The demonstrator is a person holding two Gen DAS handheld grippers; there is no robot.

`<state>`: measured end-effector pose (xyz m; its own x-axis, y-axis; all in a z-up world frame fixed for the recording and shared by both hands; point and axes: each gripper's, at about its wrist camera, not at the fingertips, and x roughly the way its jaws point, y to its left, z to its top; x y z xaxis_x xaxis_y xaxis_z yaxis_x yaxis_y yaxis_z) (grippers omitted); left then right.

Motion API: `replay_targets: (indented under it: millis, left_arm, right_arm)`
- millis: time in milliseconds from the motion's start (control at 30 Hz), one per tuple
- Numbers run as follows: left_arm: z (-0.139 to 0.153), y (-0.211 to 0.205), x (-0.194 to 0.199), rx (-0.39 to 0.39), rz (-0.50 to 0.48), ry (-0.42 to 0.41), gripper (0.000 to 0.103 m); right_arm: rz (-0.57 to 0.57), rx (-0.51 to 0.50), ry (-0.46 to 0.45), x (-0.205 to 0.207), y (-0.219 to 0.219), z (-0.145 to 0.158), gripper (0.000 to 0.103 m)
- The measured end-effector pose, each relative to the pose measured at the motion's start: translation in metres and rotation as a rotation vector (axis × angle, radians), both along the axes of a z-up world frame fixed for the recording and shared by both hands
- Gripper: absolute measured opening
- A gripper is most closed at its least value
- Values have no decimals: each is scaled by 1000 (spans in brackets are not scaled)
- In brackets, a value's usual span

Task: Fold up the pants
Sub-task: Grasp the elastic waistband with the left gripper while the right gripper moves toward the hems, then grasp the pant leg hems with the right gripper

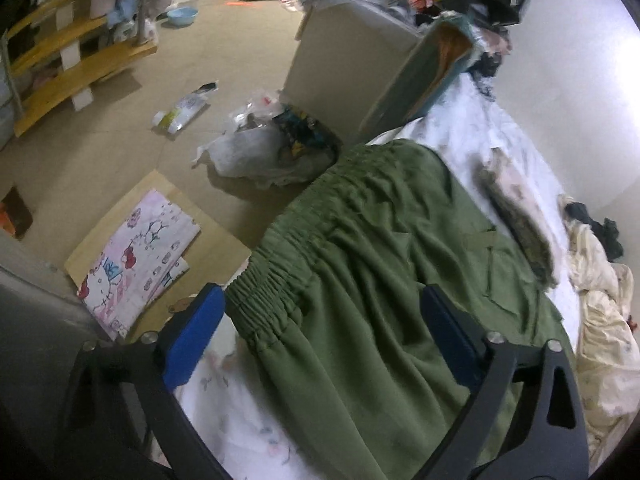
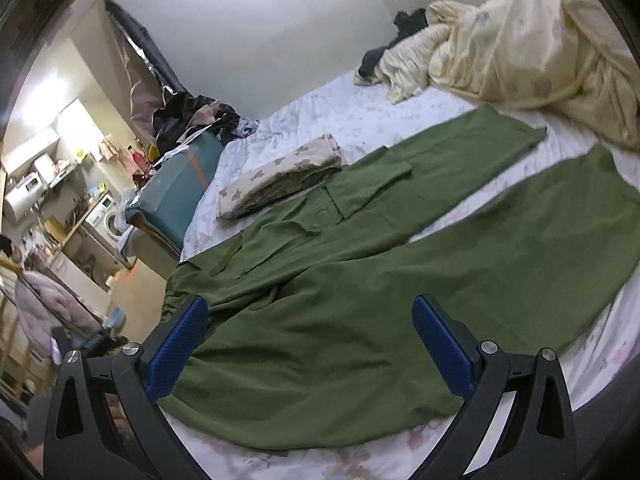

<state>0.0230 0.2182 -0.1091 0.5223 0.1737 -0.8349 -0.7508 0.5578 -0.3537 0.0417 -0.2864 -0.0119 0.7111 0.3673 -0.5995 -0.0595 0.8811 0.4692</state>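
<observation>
Green pants [image 2: 360,280] lie spread flat on the bed [image 2: 304,120], on a white floral sheet. The elastic waistband [image 1: 288,248] sits at the bed edge nearest the floor; the two legs run away from it, splayed in a V with a strip of sheet showing between them. Cargo pocket flaps face up on the far leg.

Left gripper [image 1: 320,332]: blue pads wide apart, holding nothing, over the waist area. One pad is just off the waistband corner, the other over the hip fabric; contact cannot be told. Right gripper [image 2: 312,344]: pads also spread wide, empty, hanging over the seat/upper thigh of the pants.

A folded beige patterned garment [image 2: 280,176] lies on the sheet, touching the far side of the pants near the hip. A cream duvet [image 2: 520,52] is bunched at the far end of the bed, just beyond the leg hems, with dark clothing beside it. A teal box [image 2: 176,192] stands at the bed's side. On the floor: a Hello Kitty print cloth [image 1: 140,260] on a wooden board, and a plastic bag of trash [image 1: 264,148].
</observation>
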Motion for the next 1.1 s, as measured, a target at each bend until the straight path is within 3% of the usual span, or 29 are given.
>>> replay_targets:
  millis: [133, 267, 300, 333, 400, 500, 600, 767, 900, 1000, 1100]
  left_arm:
    - [-44, 13, -1, -80, 100, 73, 76]
    - [-72, 18, -6, -159, 147, 55, 59]
    - [-72, 18, -6, -163, 146, 43, 48]
    - [-70, 17, -4, -161, 136, 31, 29]
    - [-55, 11, 1, -125, 86, 4, 15]
    - [-21, 2, 3, -54, 33, -69, 13]
    - [7, 0, 5, -52, -20, -113, 12]
    - [39, -14, 22, 109, -153, 24, 11]
    - [51, -25, 30, 181, -218, 73, 11]
    - [56, -29, 29, 202, -232, 84, 11]
    - [54, -30, 29, 219, -210, 102, 11]
  right_arm:
    - [-10, 23, 20, 3, -4, -4, 103]
    - [-22, 31, 42, 5, -7, -9, 103]
    - [-23, 31, 46, 5, -8, -10, 103]
    - [-24, 30, 48, 4, -7, -10, 103]
    - [-21, 23, 54, 5, -6, -11, 103]
    - [-15, 22, 56, 6, -4, -12, 103]
    - [-1, 24, 59, 7, -3, -14, 103]
    - [49, 75, 122, 8, -1, -25, 103]
    - [86, 213, 338, 2, 3, -64, 103]
    - [-4, 350, 537, -16, 3, -114, 103]
    - [-112, 414, 650, -24, 2, -158, 103]
